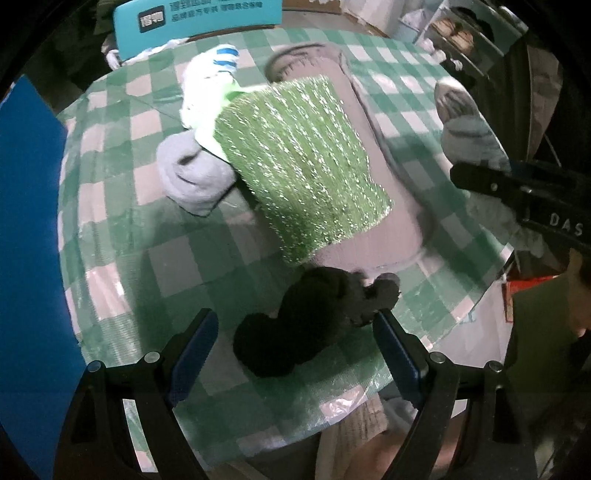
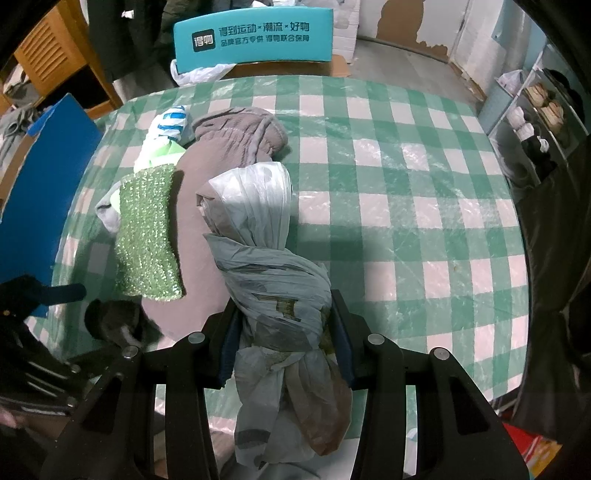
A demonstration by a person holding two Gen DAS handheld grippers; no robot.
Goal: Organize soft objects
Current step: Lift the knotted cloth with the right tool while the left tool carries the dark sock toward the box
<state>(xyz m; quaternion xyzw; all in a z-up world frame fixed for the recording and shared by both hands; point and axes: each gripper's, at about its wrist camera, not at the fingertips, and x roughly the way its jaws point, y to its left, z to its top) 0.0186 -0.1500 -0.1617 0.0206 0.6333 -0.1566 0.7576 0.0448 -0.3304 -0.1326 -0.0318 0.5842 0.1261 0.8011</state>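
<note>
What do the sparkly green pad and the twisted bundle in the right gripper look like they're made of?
The green pad looks like knitted scouring cloth with metallic thread: ribbed rows dotted with bright glints, probably over a soft core. The twisted bundle, clamped in the right gripper, looks like thin plastic film: pale, translucent, finely creased, with darker contents showing through.

A lived-in home room is indicated: a green-checked tablecloth (image 2: pixel 406 155) under clear plastic, a shoe rack (image 2: pixel 535 110) at the right, a wooden cabinet (image 2: pixel 55 62), and peeling wall paint (image 2: pixel 413 29).
</note>
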